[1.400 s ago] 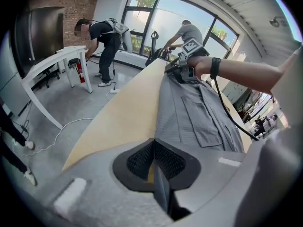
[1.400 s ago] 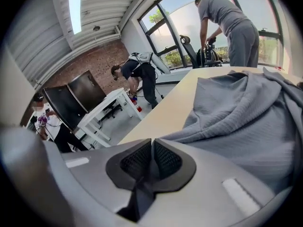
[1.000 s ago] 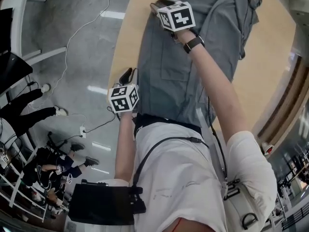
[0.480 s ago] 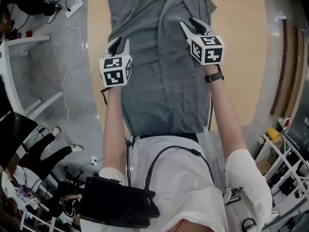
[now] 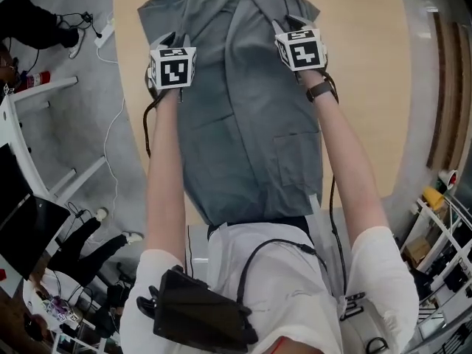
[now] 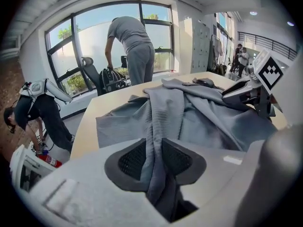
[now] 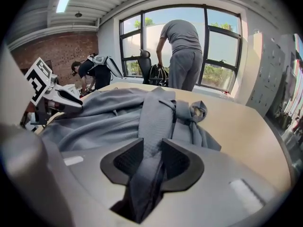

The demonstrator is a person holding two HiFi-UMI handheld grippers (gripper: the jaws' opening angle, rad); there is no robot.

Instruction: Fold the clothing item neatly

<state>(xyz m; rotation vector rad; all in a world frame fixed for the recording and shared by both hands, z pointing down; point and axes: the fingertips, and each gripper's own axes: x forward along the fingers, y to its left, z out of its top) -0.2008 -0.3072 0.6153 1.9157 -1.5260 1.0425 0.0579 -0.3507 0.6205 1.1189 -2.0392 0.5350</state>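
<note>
Grey garment (image 5: 251, 139): left gripper (image 5: 171, 43) at 11 o'clock, jaws just widening, and right gripper (image 5: 293, 26) at 1, just narrowing, both pinch folds.

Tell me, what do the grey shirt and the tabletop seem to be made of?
Grey shirt: woven cloth, matte, probably cotton-like; it drapes in soft folds. Tabletop: pale wood or wood-look laminate, smooth with slight sheen; which cannot be told.
</note>
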